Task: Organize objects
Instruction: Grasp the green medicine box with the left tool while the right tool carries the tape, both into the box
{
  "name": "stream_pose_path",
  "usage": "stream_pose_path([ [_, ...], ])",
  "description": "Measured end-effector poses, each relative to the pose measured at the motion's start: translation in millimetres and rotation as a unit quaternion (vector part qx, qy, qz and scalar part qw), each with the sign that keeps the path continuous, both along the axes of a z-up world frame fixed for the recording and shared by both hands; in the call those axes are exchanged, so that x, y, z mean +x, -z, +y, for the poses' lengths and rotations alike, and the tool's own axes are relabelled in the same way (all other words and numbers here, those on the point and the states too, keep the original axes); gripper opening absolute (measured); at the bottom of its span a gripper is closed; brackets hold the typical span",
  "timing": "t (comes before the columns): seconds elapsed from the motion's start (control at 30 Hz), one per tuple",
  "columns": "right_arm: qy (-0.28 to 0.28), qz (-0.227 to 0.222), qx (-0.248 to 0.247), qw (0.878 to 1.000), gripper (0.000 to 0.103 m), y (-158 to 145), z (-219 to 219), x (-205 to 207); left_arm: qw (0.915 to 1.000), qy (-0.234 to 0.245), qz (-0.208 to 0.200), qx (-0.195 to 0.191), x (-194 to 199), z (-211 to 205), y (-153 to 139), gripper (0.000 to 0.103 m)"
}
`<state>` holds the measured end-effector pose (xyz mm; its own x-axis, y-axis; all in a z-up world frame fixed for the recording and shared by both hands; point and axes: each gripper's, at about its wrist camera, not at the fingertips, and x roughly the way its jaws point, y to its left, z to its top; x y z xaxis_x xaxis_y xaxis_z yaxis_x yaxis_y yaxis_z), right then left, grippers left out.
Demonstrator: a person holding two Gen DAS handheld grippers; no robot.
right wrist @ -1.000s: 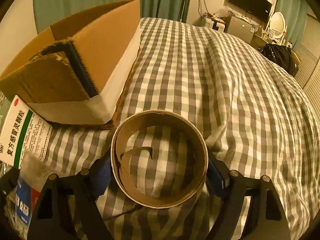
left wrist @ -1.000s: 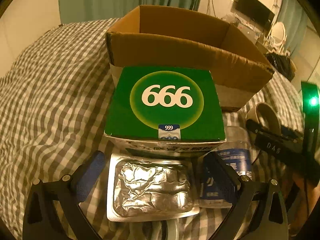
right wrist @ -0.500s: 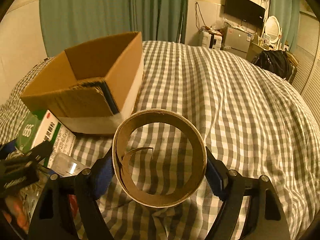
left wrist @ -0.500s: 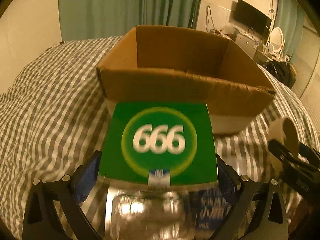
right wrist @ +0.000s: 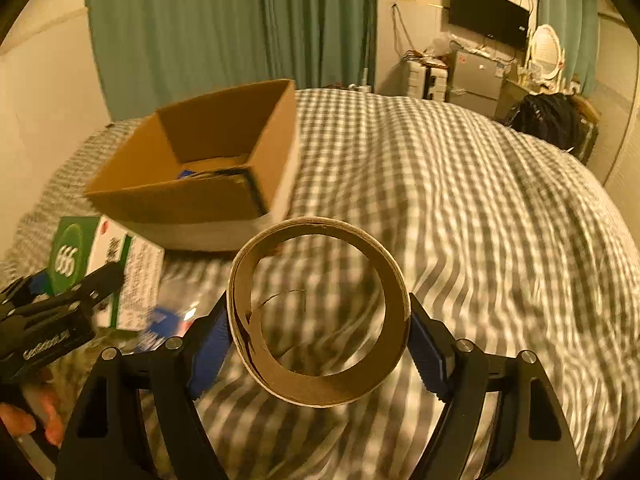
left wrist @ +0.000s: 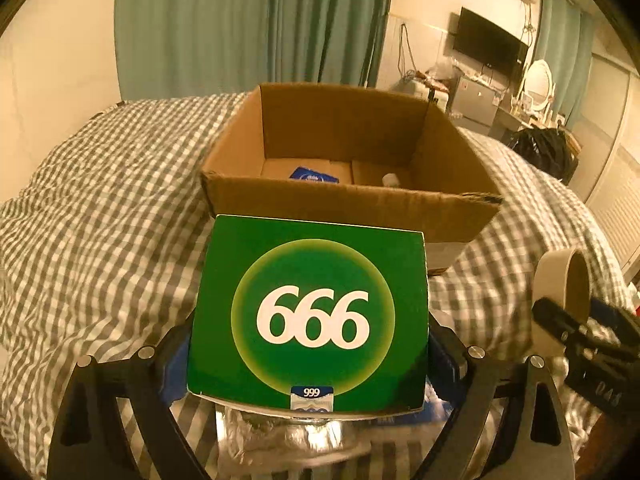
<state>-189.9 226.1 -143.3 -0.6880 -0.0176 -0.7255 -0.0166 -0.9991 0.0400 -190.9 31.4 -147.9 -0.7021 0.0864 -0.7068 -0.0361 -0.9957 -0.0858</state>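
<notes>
While a few items already lie in the cardboard box (left wrist: 352, 148), we grasp the green carton (left wrist: 308, 316) in the left gripper (left wrist: 310, 354) and the tape roll (right wrist: 318, 312) in the right gripper (right wrist: 318, 344), neither boxed yet.

Warm yellow light throughout. Bed (right wrist: 460, 216) with grey-and-white checked cover fills the middle. Teal curtains (right wrist: 224, 32) hang floor-length on the far wall. Black television (right wrist: 488, 20) mounted at right; below it a small fridge (right wrist: 476, 76), round mirror (right wrist: 546, 52), dark bag (right wrist: 552, 120).

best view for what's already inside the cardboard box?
Left wrist: it looks over the near wall of the cardboard box to a blue packet and a white cap. Right wrist shows the box floor only as a blurred blue sliver.
</notes>
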Motion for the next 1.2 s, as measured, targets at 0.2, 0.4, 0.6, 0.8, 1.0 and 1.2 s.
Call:
stream_pose_path([
  [0.2, -0.026, 0.023, 0.018, 0.999, 0.079, -31.4, -14.7, 31.7, 0.9995, -0.003, 0.024, 0.020, 23.3, -6.4, -33.7, 0.094],
  [0.4, -0.052, 0.077, 0.030, 0.995, 0.079, -87.4, -29.8, 39.0, 0.9974, -0.003, 0.068, 0.021, 26.4, -14.7, -88.1, 0.094],
  [0.6, -0.073, 0.118, 0.017, 0.990, 0.079, -129.1, -41.2, 12.1, 0.9957, -0.008, 0.092, 0.012, 0.7, -28.7, -129.5, 0.094],
  [0.8, -0.077, 0.119, 0.007, 0.990, 0.079, -128.4, -53.3, -54.9, 0.9948, -0.006, 0.100, -0.021, -48.8, -34.4, -139.3, 0.094],
  [1.0, -0.073, 0.083, -0.011, 0.994, 0.079, -91.2, -60.8, -119.9, 0.9967, 0.006, 0.075, -0.030, -97.8, -37.7, -109.1, 0.094],
  [1.2, -0.073, 0.068, -0.020, 0.995, 0.081, -65.7, -58.4, -146.7, 0.9965, 0.018, 0.067, -0.047, -123.3, -29.9, -76.6, 0.094],
])
